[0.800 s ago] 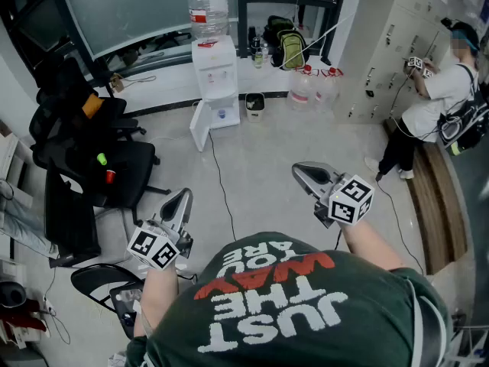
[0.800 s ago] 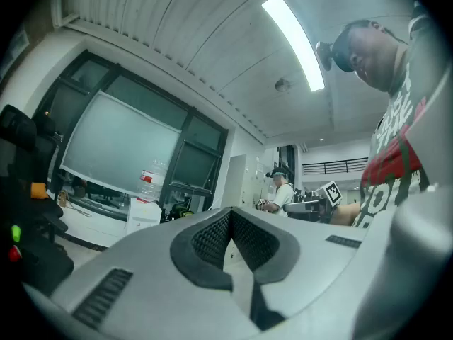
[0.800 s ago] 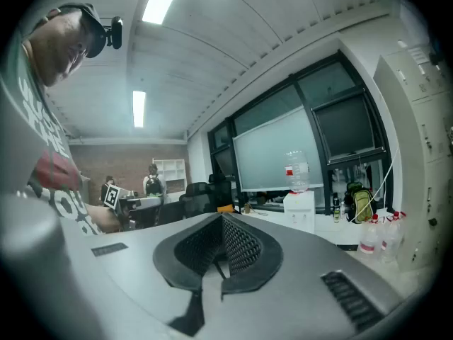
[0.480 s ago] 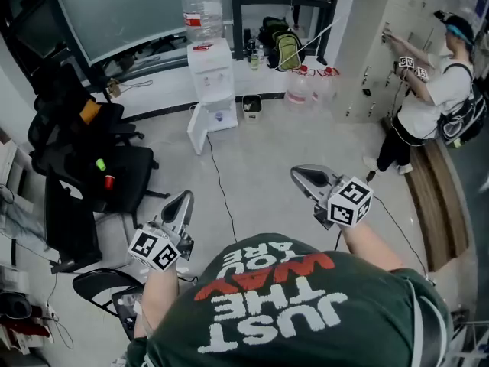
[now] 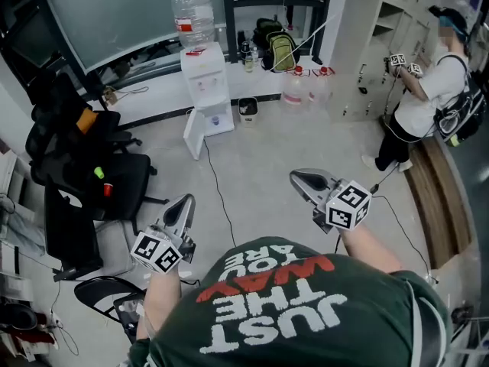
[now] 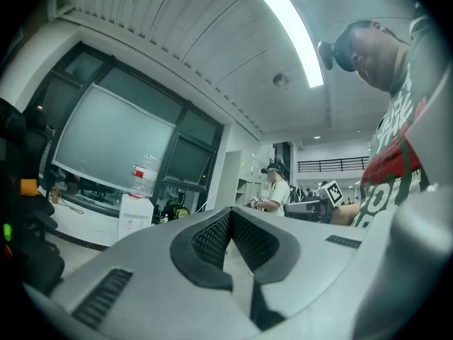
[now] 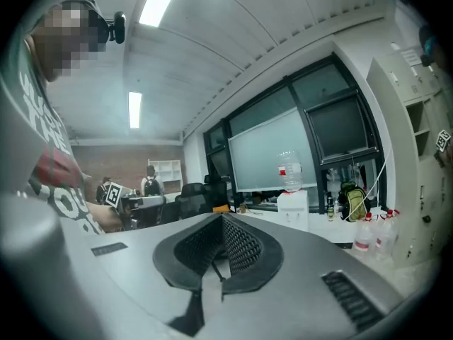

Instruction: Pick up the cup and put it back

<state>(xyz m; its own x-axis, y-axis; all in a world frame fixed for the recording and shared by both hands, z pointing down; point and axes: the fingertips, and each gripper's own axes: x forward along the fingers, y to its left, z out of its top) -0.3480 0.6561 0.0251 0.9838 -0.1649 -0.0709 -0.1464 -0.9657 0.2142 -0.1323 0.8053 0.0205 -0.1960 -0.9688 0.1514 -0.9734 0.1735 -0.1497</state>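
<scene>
Both grippers hang in mid-air over the grey floor, level, in front of the person's green shirt. In the head view, my left gripper (image 5: 186,202) is shut and holds nothing. My right gripper (image 5: 295,178) is likewise shut and holds nothing. The left gripper view shows the pads (image 6: 212,236) meeting at the tip, and so does the right gripper view (image 7: 241,246). A small red object (image 5: 108,190), possibly a cup, lies on a black chair seat far to the left, beside a green item (image 5: 98,173). Neither gripper is near it.
A white water dispenser (image 5: 205,90) with a bottle on top stands ahead, its lower door open. Black office chairs (image 5: 76,167) crowd the left. A cable (image 5: 218,193) runs across the floor. A person (image 5: 428,98) stands at lockers on the right, beside a wooden bench (image 5: 432,205).
Both grippers stay shut in about the same place. The head view has drifted a little, and the person at the lockers has shifted their arms.
</scene>
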